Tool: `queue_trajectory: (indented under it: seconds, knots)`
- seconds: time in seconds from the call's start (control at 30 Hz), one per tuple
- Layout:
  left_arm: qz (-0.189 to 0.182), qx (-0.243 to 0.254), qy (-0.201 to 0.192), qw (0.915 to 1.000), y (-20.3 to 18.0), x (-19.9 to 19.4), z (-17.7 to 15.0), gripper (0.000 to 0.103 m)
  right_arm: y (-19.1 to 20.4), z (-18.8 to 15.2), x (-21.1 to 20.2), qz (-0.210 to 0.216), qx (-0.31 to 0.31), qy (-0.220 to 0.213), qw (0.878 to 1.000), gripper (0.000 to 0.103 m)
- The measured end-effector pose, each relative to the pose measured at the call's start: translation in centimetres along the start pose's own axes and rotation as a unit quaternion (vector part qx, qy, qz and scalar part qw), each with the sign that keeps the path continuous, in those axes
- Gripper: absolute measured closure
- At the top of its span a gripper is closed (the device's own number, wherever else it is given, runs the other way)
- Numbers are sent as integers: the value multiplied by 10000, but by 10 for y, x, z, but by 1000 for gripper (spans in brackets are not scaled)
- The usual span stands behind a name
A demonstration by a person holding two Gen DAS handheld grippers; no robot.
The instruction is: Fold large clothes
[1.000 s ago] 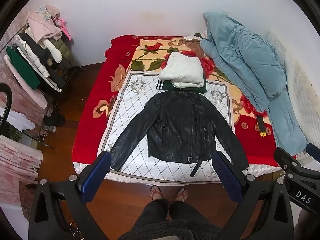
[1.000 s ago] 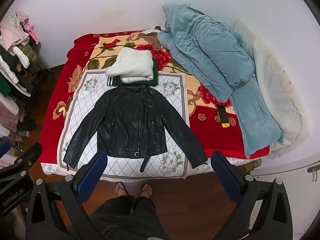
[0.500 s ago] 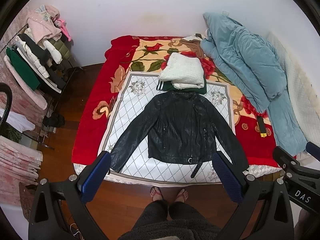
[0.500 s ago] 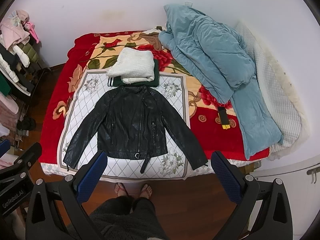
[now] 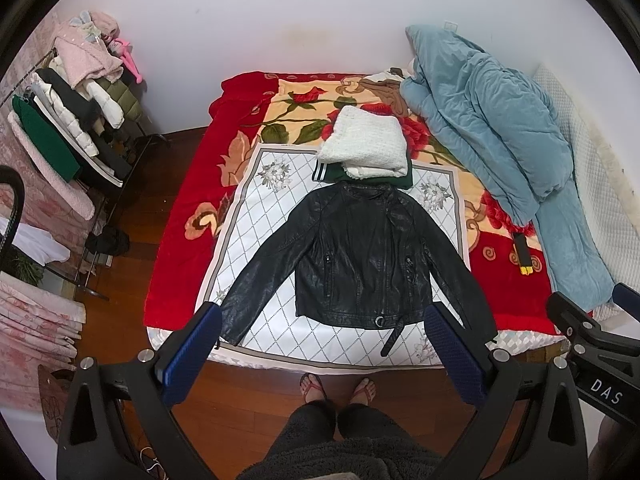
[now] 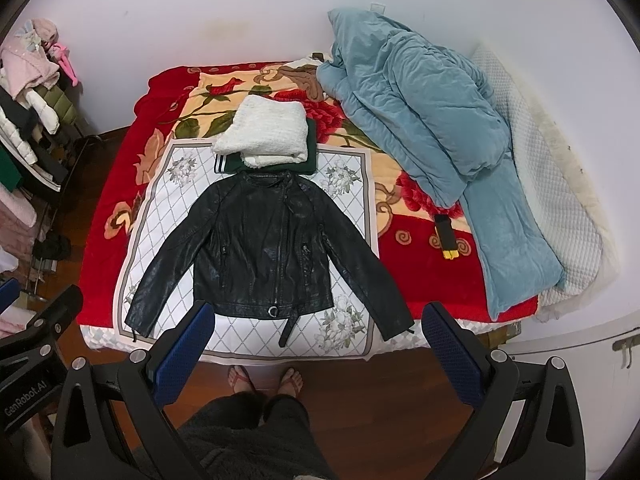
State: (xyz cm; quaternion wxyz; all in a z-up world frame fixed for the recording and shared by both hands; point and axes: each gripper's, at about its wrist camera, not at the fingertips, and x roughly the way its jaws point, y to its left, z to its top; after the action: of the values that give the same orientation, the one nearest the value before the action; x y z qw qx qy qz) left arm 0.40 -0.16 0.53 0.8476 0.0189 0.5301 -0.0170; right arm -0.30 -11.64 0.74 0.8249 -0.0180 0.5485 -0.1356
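A black leather jacket (image 5: 360,256) lies flat, front up, sleeves spread, on a white patterned cloth (image 5: 268,216) on the bed; it also shows in the right wrist view (image 6: 264,252). My left gripper (image 5: 322,316) is open and empty, held high above the bed's near edge. My right gripper (image 6: 318,314) is open and empty at the same height. Each gripper's body shows at the edge of the other's view.
A folded white knit (image 5: 366,142) on a green garment lies beyond the collar. A blue quilt (image 5: 492,128) covers the bed's right side. A black and yellow device (image 5: 522,254) lies on the red blanket. A clothes rack (image 5: 68,128) stands left. My feet (image 5: 336,388) are on the wooden floor.
Both views have shifted slightly, the bed sitting a little lower in frame. The jacket has not moved and both grippers stay open.
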Motion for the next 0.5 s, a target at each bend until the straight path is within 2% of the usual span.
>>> queue_trajectory:
  seconds: [0.3,0.33,0.5]
  knots:
    - [5,1,-6,10000,0,2,7,0,-5,-14,0,-5,-3,-10,10000,0]
    - [7,9,-6,10000,0,2,7,0,-3,4,0,-7,-4,-9,10000,0]
    - [-2,6,-7,10000,0,2,7,0,-4,9,-2,-11,-3,-12,10000,0]
